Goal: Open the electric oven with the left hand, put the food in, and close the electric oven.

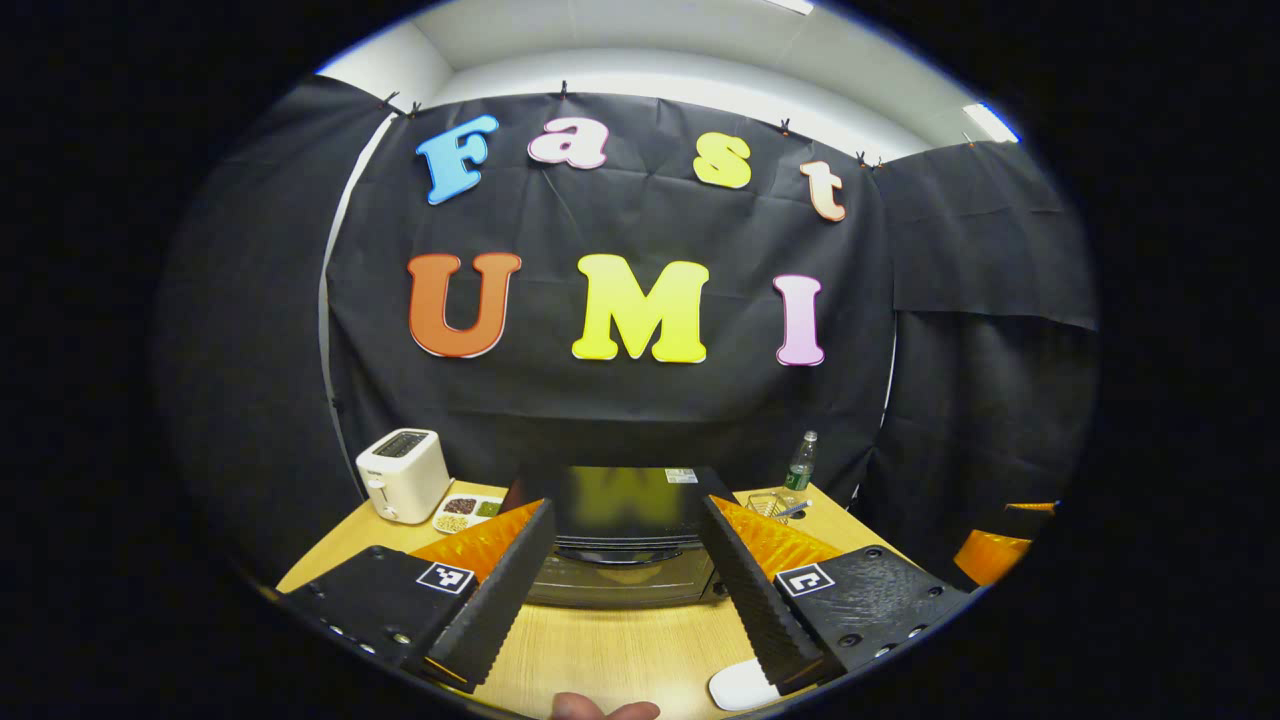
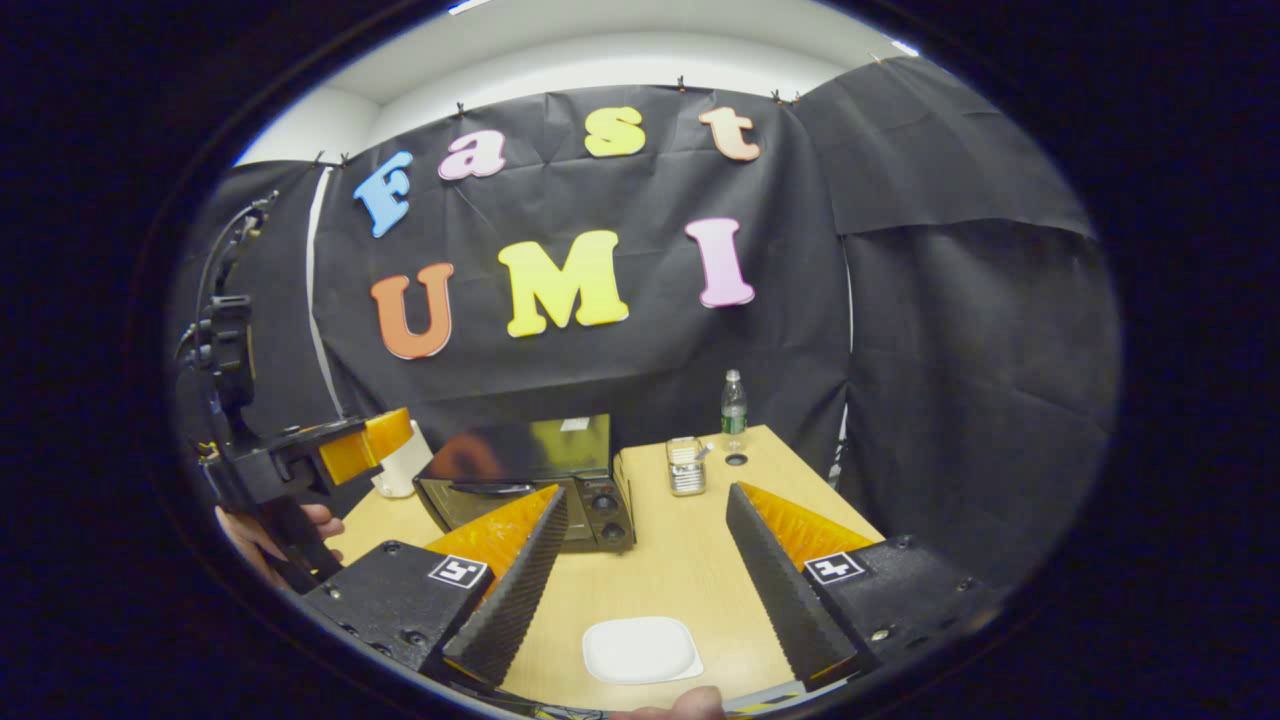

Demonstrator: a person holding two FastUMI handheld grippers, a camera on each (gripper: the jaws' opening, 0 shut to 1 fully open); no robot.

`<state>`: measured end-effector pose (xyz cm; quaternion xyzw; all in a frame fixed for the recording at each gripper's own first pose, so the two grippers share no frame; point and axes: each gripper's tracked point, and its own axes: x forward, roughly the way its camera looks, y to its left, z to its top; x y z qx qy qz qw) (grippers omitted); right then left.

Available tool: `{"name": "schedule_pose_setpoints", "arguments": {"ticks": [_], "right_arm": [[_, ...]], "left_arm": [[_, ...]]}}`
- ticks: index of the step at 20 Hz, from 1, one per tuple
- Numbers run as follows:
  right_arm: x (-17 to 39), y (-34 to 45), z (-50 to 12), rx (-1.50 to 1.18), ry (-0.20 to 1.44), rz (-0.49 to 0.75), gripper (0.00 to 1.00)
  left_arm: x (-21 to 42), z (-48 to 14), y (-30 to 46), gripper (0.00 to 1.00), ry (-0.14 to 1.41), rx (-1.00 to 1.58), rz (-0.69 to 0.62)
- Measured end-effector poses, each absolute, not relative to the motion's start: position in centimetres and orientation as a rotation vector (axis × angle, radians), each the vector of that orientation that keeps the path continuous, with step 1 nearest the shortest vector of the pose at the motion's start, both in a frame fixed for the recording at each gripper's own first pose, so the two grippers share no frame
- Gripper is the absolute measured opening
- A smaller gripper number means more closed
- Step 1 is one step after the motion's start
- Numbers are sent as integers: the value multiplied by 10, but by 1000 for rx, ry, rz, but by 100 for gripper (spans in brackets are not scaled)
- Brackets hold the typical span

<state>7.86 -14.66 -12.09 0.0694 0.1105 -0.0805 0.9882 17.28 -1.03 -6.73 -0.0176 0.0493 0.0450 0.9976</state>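
Nothing of the task looks done yet: the electric oven [image 2: 530, 485] stands shut at the far middle of the desk [image 2: 680, 560], and I see no food on the white plate [image 2: 640, 650] near the front edge. From the left: a white toaster [image 1: 403, 473], a small dish of grains [image 1: 467, 510], then the oven, a clear container [image 2: 685, 465] and a bottle [image 2: 734, 403] at far right. Left tongs [image 1: 625, 590] gape wide, empty, aimed at the oven door; right tongs [image 2: 645, 570] likewise wide and empty, above the plate. Opening, loading and closing all remain. Pale wood desk, black cloth walls.
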Motion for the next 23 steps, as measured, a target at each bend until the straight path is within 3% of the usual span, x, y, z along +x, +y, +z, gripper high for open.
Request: {"name": "schedule_pose_setpoints", "arguments": {"ticks": [11, 15, 16, 23], "right_arm": [[-31, -75, -36, 48, 81, -86, 96], [-64, -50, -29, 61, 85, -52, 100], [-70, -45, -28, 64, 85, -45, 96], [-86, -32, -28, 51, 81, -22, 96]], "left_arm": [[-34, -5, -18, 94, 2, -49, 102], [-73, -9, -19, 94, 8, -75, 133], [-80, -10, -17, 94, 6, -86, 143], [-97, -9, 2, 94, 3, -73, 175]]}}
